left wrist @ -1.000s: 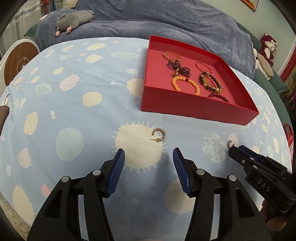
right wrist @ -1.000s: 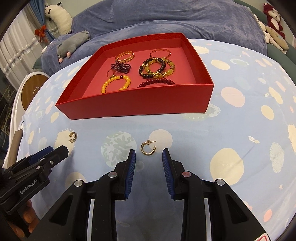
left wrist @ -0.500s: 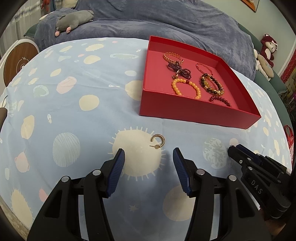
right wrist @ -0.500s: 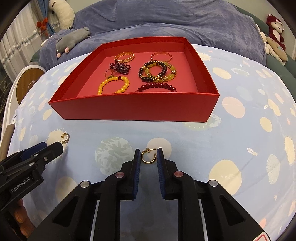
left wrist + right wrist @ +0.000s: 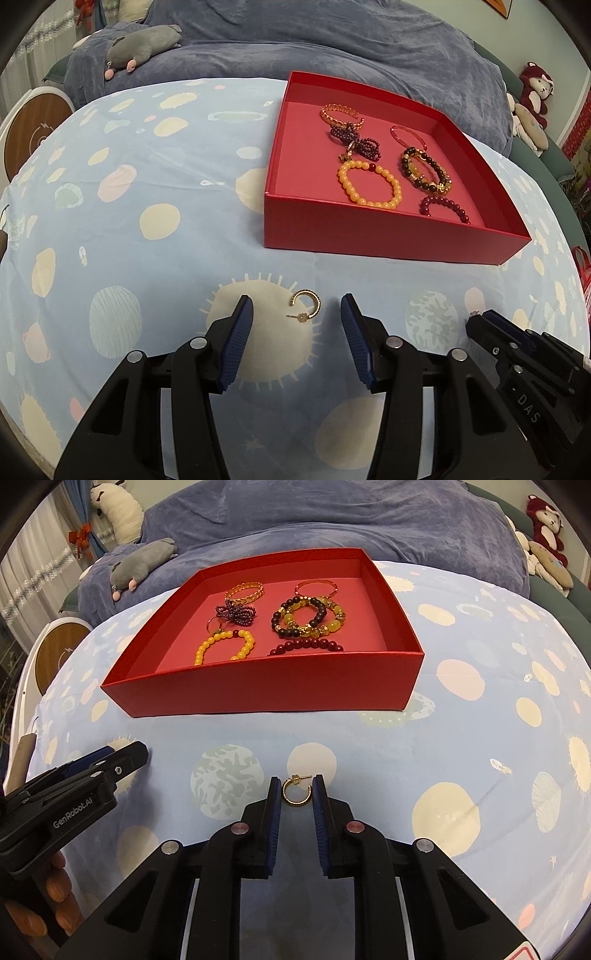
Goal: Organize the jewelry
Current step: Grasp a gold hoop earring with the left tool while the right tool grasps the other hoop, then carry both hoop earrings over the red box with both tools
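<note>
On the spotted blue cloth a gold hoop earring (image 5: 317, 302) lies between the blue pads of my left gripper (image 5: 295, 301). Its jaws are closing and the pads stand clear of the hoop on both sides. A second gold hoop earring (image 5: 294, 803) sits between the pads of my right gripper (image 5: 296, 779), which is shut on it. Behind both stands a red box (image 5: 369, 236) holding several bracelets, among them a yellow bead one (image 5: 369, 184). The right gripper (image 5: 476, 321) shows at the right of the left wrist view, the left gripper (image 5: 140, 749) at the left of the right wrist view.
A grey plush toy (image 5: 144, 40) lies on the dark blue blanket (image 5: 332, 48) behind the box. More plush toys (image 5: 546, 542) sit far right. A round white and wood object (image 5: 33, 133) stands at the left edge. Fingers of a hand (image 5: 55, 890) hold the left gripper.
The right gripper's jaws narrowed from either side of the earring until they shut on it. The left gripper came up around its earring and its jaws narrowed slightly.
</note>
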### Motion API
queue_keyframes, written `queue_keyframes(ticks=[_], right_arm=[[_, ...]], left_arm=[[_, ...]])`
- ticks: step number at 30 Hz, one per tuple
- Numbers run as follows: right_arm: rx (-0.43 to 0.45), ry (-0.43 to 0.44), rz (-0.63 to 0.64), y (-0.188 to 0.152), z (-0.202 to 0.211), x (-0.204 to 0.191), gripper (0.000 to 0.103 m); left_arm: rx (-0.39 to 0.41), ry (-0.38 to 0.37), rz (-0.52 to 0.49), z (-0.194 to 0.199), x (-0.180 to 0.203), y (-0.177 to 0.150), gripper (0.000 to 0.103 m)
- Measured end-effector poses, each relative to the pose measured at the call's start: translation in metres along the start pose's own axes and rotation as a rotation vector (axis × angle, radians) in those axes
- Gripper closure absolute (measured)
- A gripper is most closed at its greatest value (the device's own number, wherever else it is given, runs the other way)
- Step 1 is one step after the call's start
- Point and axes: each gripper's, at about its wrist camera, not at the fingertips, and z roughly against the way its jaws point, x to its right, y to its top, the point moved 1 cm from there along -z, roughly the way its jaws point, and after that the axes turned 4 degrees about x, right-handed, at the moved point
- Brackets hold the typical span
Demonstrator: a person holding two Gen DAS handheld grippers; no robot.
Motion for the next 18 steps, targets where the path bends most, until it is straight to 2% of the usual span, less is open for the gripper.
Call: queue_keyframes(ticks=[14,18], right_arm=[[-0.002,0.014,-0.030,0.0003,0.0013,0.0047,0.086],[0.003,0.014,-0.031,0.0007,0.0040,0.0053,0.086]], left_arm=[[0.023,0.034,-0.049,-0.0017,0.0025,-0.0011,0.086],[0.017,0.030,-0.044,-0.0011,0.0027,-0.0014,0.086]])
